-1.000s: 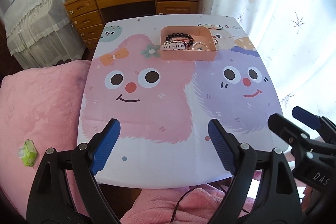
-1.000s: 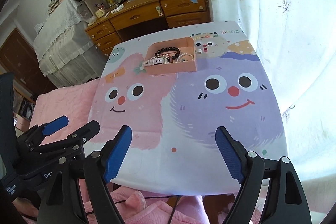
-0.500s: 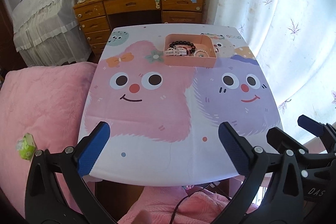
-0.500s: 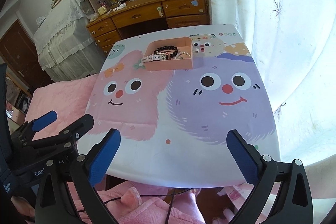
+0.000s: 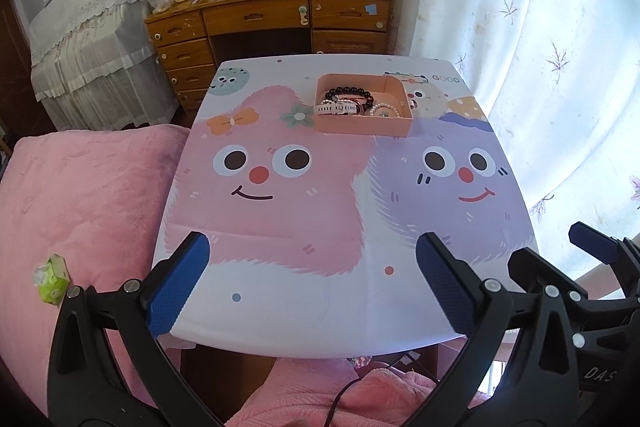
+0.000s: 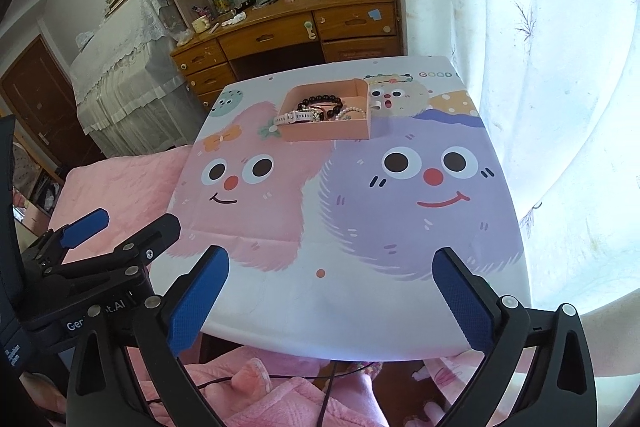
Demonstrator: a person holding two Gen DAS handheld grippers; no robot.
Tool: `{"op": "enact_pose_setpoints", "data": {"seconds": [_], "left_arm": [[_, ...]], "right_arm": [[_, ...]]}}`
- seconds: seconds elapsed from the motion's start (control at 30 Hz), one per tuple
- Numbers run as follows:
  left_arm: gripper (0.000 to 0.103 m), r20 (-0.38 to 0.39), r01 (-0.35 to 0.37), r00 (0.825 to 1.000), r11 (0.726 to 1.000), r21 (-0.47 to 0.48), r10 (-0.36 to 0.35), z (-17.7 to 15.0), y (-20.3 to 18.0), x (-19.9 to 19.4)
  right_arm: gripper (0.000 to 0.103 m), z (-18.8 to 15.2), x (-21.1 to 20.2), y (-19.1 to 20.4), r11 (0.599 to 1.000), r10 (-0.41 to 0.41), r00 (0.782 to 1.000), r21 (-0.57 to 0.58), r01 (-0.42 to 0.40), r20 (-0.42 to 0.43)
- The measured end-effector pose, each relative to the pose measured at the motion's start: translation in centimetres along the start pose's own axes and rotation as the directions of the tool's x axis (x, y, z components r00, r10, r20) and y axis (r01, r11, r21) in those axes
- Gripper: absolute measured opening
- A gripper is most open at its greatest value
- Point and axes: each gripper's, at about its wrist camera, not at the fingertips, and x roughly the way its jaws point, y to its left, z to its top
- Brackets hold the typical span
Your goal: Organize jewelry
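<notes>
On the table's far side, the tray (image 5: 362,125) holds bracelets; only the left view shows a green packet (image 5: 51,279); both tongs gape.

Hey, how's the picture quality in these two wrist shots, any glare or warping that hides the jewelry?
Left wrist view: the backlit curtain blows out white at right, and the fisheye bows the table edge, yet the pink tray and black bead bracelet stay sharp. Right wrist view: stronger curtain glare washes the table's near right corner; the tray is still readable.
</notes>
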Motion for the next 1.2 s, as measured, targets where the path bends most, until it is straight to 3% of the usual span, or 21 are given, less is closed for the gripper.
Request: {"op": "enact_pose_setpoints", "data": {"seconds": [1.2], "left_arm": [[0.102, -0.005, 0.004, 1.0, 1.0, 0.018, -0.004, 0.8, 0.1, 0.7]], "right_arm": [[0.103, 2.3, 0.7, -1.2, 1.0, -0.017, 1.0, -0.006, 0.017, 0.008]]}}
